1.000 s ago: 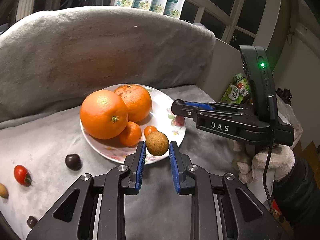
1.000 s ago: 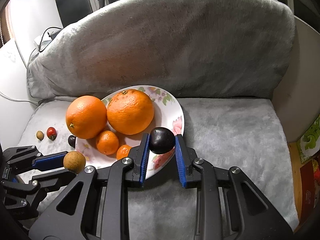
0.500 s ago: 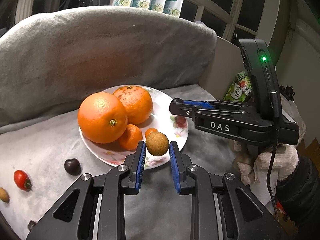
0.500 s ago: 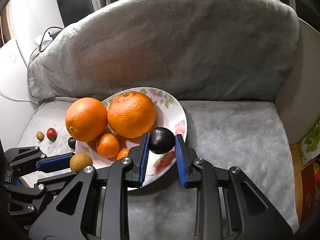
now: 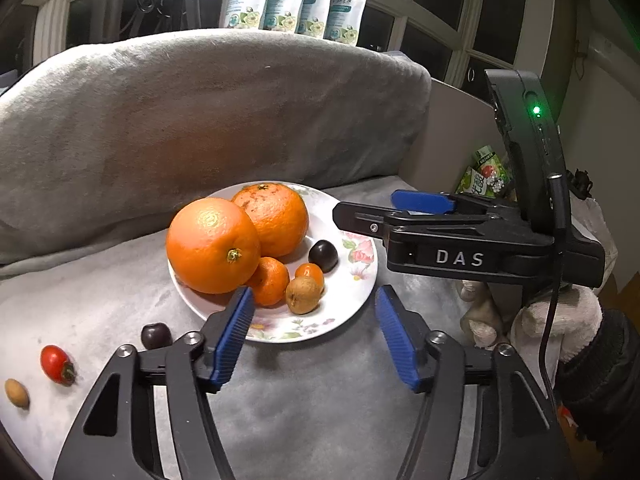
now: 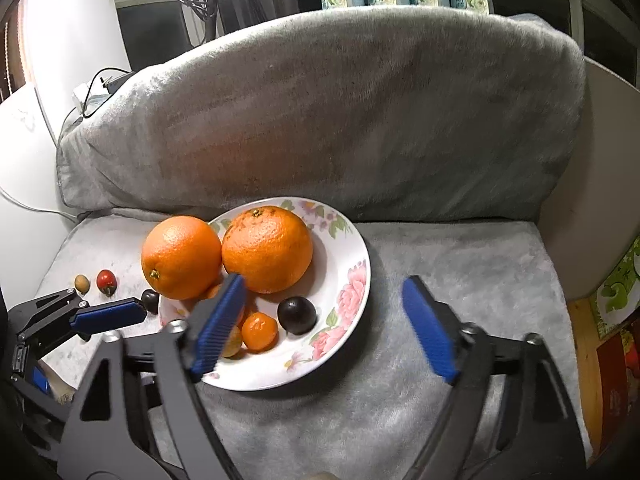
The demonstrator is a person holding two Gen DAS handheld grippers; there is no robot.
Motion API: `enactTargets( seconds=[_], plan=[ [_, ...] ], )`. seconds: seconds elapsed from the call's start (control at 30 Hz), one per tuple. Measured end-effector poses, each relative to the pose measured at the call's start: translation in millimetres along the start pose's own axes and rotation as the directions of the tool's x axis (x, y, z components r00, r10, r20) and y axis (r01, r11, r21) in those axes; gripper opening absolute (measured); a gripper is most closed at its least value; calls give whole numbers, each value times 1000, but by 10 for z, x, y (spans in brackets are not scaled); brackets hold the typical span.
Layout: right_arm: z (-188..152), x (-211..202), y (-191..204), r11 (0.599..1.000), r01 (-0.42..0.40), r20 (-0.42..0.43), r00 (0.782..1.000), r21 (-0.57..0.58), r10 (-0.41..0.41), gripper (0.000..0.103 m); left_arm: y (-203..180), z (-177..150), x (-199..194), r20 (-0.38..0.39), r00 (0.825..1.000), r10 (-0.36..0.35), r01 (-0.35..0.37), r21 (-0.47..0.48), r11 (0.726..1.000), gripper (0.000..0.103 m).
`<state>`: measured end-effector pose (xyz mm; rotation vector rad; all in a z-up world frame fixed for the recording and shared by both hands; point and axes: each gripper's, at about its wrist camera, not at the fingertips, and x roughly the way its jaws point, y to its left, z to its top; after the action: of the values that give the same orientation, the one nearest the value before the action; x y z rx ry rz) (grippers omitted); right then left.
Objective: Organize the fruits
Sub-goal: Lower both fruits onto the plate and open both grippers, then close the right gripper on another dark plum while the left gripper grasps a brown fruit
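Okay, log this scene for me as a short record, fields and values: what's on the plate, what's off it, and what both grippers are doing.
plate: floral, on grey blanket
on plate: two oranges, mandarin, tiny orange fruit, brown fruit, dark fruit
off plate: dark fruit, tomato, tan fruit
left gripper: jaws opening, nothing between them
right gripper: jaws opening, nothing gripped
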<state>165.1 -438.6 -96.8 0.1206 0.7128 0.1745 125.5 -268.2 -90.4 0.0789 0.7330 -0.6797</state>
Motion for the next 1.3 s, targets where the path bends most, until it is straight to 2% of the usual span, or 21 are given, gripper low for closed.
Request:
enactTargets(
  seconds=[0.1, 0.57, 0.97, 1.3],
  plan=[
    [15, -17, 17, 1000, 8, -1, 1000, 2, -8, 89, -13, 1, -14, -4, 1000, 5, -5, 1, 1000, 73],
    [23, -227, 133, 1000, 13, 22, 1000, 17, -14, 90, 27, -63, -223, 19, 1000, 16, -16, 1, 1000, 73],
    [-12, -484, 292, 996, -51, 66, 997, 69, 46, 90, 234, -116, -527, 61, 998, 31, -28, -36, 999, 73],
    [-127, -655, 646, 989, -141, 75, 988, 41, 138, 90, 668, -284, -896, 96, 989, 109, -102, -79, 992, 73]
  ],
)
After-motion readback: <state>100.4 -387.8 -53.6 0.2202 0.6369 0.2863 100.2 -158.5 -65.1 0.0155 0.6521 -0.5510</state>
